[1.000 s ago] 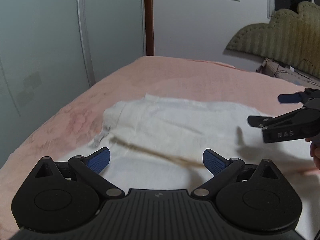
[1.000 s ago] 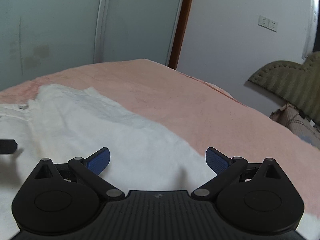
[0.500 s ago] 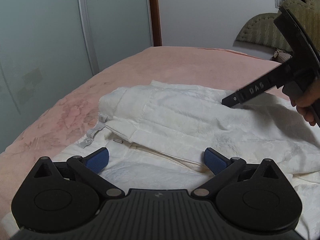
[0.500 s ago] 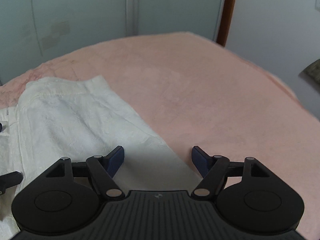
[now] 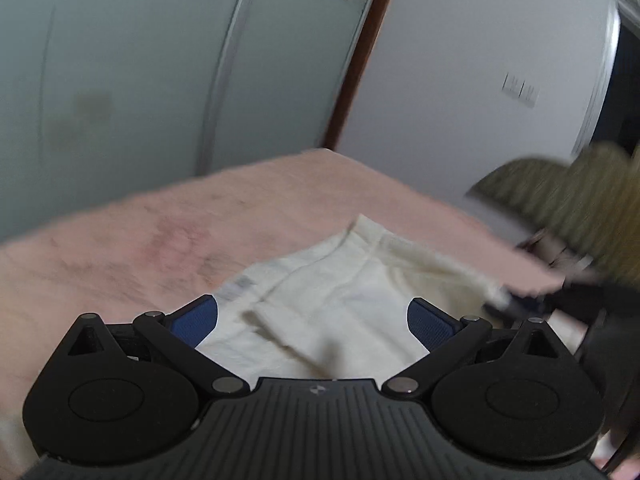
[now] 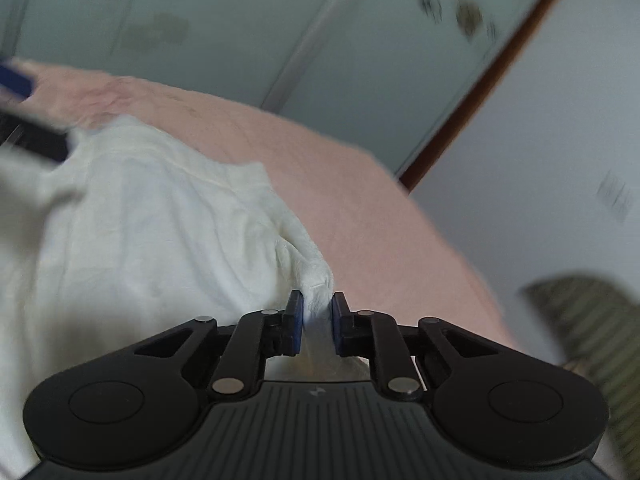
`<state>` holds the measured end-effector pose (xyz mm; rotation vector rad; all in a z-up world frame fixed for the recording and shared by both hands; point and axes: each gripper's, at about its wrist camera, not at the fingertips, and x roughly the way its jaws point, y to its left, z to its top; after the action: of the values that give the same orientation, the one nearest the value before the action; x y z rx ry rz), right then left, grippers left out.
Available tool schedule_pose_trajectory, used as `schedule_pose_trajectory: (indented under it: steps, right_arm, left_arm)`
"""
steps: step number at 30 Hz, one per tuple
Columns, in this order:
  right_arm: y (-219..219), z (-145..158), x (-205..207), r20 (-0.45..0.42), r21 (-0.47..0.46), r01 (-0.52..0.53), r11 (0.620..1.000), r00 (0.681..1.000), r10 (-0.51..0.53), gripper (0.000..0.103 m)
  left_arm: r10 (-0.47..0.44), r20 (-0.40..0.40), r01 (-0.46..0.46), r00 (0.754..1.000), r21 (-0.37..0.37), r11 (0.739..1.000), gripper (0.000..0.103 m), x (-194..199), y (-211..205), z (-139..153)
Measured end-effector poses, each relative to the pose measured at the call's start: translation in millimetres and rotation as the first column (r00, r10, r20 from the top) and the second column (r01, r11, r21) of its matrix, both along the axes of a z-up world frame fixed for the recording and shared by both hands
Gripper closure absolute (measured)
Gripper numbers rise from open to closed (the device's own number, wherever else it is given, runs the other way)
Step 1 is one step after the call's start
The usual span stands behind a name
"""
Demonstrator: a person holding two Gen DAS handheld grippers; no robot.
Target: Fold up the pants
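Between my right hand-held gripper pads, the pants edge bunches as they close. My left hand-held gripper gapes empty; I should grab there before lifting.

A pink-covered bed fills the foreground. Behind the bed stand pale sliding wardrobe doors with flower decals, beside a brown door frame. Right of the bed, blurred, what seems an olive padded headboard.

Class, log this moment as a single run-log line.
left gripper: open over pants | right gripper: closing on pants edge | bed: pants lying on it
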<state>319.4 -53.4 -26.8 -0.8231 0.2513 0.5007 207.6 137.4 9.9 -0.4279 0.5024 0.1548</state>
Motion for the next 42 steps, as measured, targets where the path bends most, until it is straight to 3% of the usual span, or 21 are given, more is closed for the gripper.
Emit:
schedule_pose_trajectory:
  steps: [2, 6, 9, 12, 14, 16, 17, 19, 20, 21, 22, 24, 29, 31, 34, 36, 39, 42]
  right_arm:
    - [0, 1, -29, 0.068, -0.037, -0.033, 0.999, 0.997, 0.035, 0.089]
    - [-4, -8, -74, 0.129, -0.089, -0.071, 0.994, 0.988, 0.082, 0.090]
    - [-4, -17, -93, 0.143, -0.124, -0.092, 0.988, 0.984, 0.109, 0.090]
    - [-5, -22, -101, 0.131, -0.119, -0.106, 0.987, 0.984, 0.121, 0.090]
    - [-2, -25, -100, 0.127, -0.117, -0.108, 0.987, 0.984, 0.123, 0.090]
    - [-1, -26, -100, 0.124, -0.110, -0.103, 0.989, 0.985, 0.116, 0.090]
    - [-1, -27, -101, 0.132, -0.098, -0.094, 0.991, 0.986, 0.107, 0.089]
    - [-4, -24, -99, 0.141, -0.081, -0.077, 0.994, 0.986, 0.088, 0.081]
    - [-8, -24, -100, 0.155, -0.073, -0.056, 0.996, 0.986, 0.067, 0.068]
    - [-13, -23, -101, 0.169, -0.071, -0.035, 0.997, 0.985, 0.046, 0.048]
    - [-18, -23, -102, 0.182, -0.072, -0.011, 0.997, 0.983, 0.024, 0.038]
    - [-35, -25, -103, 0.178, -0.078, 0.020, 0.997, 0.984, -0.006, 0.033]
    - [-69, -15, -99, 0.150, -0.069, 0.126, 0.990, 0.982, -0.115, 0.036]
    - [-78, -11, -98, 0.132, -0.059, 0.163, 0.985, 0.979, -0.154, 0.044]
    - [-82, -15, -93, 0.081, -0.092, 0.214, 0.973, 0.975, -0.207, 0.064]
    - [-82, -23, -93, 0.063, -0.137, 0.232, 0.963, 0.972, -0.226, 0.086]
    - [-77, -27, -113, 0.071, -0.157, 0.222, 0.962, 0.974, -0.213, 0.096]
    - [-71, -22, -143, 0.076, -0.146, 0.200, 0.969, 0.979, -0.190, 0.098]
  left_arm:
    - [-0.066, -0.024, 0.061, 0.998, -0.146, 0.987, 0.001, 13, 10, 5]
    - [-0.236, -0.037, 0.207, 0.971, -0.359, 0.910, 0.001, 52, 14, 10]
    - [-0.291, -0.098, 0.230, 0.952, -0.400, 0.887, 0.001, 79, 5, 9]
    - [-0.258, -0.167, 0.171, 0.952, -0.408, 0.897, 0.005, 98, 0, 2]
    - [-0.206, -0.190, 0.110, 0.960, -0.421, 0.900, 0.032, 99, -1, -4]
    - [-0.231, -0.187, 0.119, 0.955, -0.471, 0.874, 0.087, 98, 1, -11]
    - [-0.234, -0.180, 0.120, 0.955, -0.487, 0.865, 0.091, 96, 2, -12]
    - [-0.215, -0.145, 0.127, 0.966, -0.457, 0.880, 0.098, 86, 2, -12]
    - [-0.214, -0.118, 0.142, 0.970, -0.439, 0.887, 0.098, 80, 2, -9]
    - [-0.213, -0.087, 0.158, 0.973, -0.423, 0.893, 0.098, 71, 3, -4]
    - [-0.217, -0.056, 0.175, 0.974, -0.414, 0.893, 0.098, 62, 3, 2]
    - [-0.234, -0.011, 0.209, 0.972, -0.410, 0.888, 0.098, 48, 6, 9]
    - [-0.265, 0.027, 0.256, 0.964, -0.376, 0.891, 0.098, 18, 10, 18]
    - [-0.273, 0.036, 0.267, 0.961, -0.366, 0.891, 0.098, 4, 14, 19]
    - [-0.285, 0.050, 0.285, 0.957, -0.337, 0.897, 0.098, -11, 17, 16]
    - [-0.288, 0.047, 0.287, 0.956, -0.330, 0.899, 0.098, -23, 21, 15]
    - [-0.294, 0.057, 0.297, 0.954, -0.304, 0.905, 0.098, -39, 28, 14]
    - [-0.302, 0.073, 0.311, 0.950, -0.271, 0.911, 0.098, -58, 37, 15]
